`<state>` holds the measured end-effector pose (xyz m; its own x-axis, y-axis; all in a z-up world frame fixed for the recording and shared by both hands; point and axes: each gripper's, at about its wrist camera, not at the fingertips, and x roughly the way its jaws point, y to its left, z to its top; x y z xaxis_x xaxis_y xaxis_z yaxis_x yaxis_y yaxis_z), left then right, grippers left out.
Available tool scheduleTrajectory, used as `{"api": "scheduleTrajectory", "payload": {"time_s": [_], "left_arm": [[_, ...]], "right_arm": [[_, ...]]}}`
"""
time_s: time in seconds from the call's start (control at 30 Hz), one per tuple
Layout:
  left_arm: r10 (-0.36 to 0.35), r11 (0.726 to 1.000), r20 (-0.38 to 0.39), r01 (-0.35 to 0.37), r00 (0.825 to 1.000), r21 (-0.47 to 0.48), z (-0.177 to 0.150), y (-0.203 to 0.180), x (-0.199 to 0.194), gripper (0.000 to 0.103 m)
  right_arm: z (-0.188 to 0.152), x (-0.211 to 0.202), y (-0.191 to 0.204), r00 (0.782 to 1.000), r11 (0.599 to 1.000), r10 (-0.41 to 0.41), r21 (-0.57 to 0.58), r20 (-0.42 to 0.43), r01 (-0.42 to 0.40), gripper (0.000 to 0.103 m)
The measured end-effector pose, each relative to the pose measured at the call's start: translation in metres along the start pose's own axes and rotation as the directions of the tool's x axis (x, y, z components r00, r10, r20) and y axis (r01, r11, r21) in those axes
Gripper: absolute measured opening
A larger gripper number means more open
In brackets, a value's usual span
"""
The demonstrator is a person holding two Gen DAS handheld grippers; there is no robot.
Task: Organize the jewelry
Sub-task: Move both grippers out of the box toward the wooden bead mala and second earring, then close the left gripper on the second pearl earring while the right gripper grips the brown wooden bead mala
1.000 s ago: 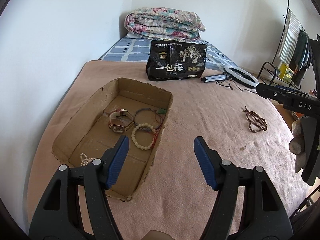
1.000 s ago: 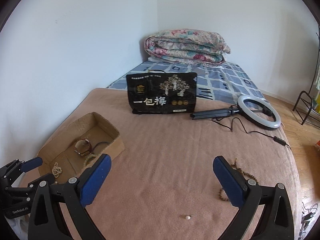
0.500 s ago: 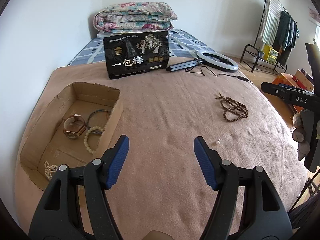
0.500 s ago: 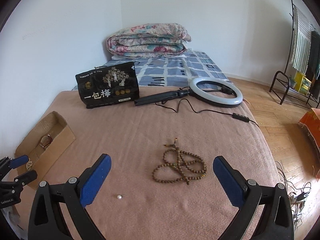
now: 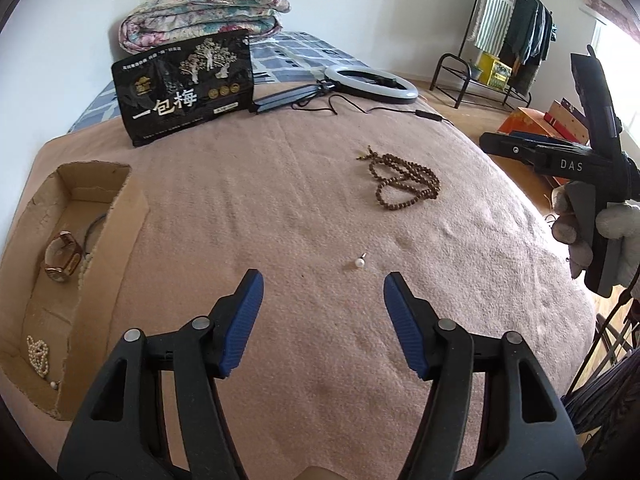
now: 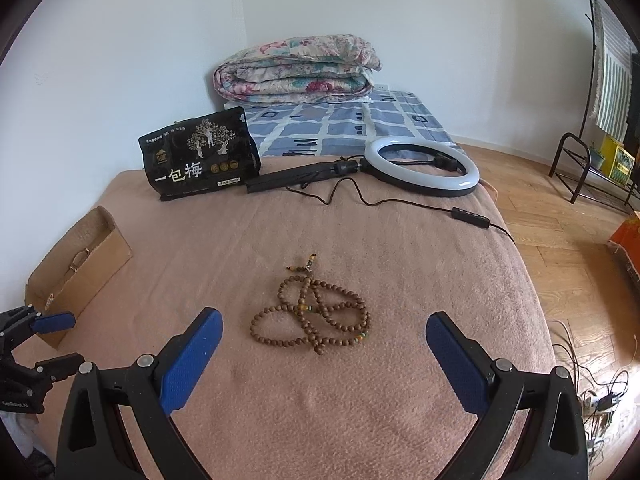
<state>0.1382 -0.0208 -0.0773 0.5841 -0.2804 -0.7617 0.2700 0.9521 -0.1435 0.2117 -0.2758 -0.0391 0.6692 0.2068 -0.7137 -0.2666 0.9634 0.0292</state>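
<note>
A brown wooden bead necklace (image 6: 312, 316) lies coiled on the pink blanket, just ahead of my open, empty right gripper (image 6: 324, 354); it also shows in the left wrist view (image 5: 404, 186). A small pearl earring (image 5: 360, 262) lies on the blanket just beyond my open, empty left gripper (image 5: 323, 300). A cardboard box (image 5: 120, 232) at the left holds a watch (image 5: 62, 256), bracelets and a pearl strand (image 5: 38, 354). The box also shows in the right wrist view (image 6: 92, 256).
A black snack bag (image 6: 200, 160) stands at the back, with a ring light (image 6: 422, 166) and its cable beside it. A folded quilt (image 6: 296, 68) lies farther back. The bed edge drops to a wooden floor on the right.
Both grippers have swung right, away from the box. The pearl earring now lies before the left gripper and the bead necklace is centred before the right one. Both stay open.
</note>
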Motion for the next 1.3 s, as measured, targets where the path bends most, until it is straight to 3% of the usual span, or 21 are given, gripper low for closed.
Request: {"api": "scheduleTrajectory", "payload": {"time_s": [0.27, 0.33, 0.9, 1.3], "left_arm": [[-0.026, 0.992, -0.044, 0.031, 0.999, 0.121, -0.002, -0.037, 0.037, 0.044], [-0.027, 0.989, -0.063, 0.036, 0.998, 0.144, -0.002, -0.043, 0.047, 0.034], [-0.018, 0.995, -0.102, 0.028, 0.995, 0.100, 0.005, -0.027, 0.103, 0.019], [-0.012, 0.991, -0.082, 0.023, 0.997, 0.135, 0.002, -0.026, 0.112, 0.015]], "right_arm": [[-0.022, 0.033, -0.007, 0.994, 0.993, 0.076, -0.088, -0.081, -0.083, 0.103], [-0.026, 0.042, -0.008, 0.992, 0.991, 0.087, -0.097, -0.095, -0.096, 0.103], [-0.025, 0.098, 0.004, 0.976, 0.957, 0.135, -0.233, -0.169, -0.172, 0.103], [-0.024, 0.134, 0.005, 0.980, 0.952, 0.071, -0.279, -0.187, -0.122, 0.103]]}}
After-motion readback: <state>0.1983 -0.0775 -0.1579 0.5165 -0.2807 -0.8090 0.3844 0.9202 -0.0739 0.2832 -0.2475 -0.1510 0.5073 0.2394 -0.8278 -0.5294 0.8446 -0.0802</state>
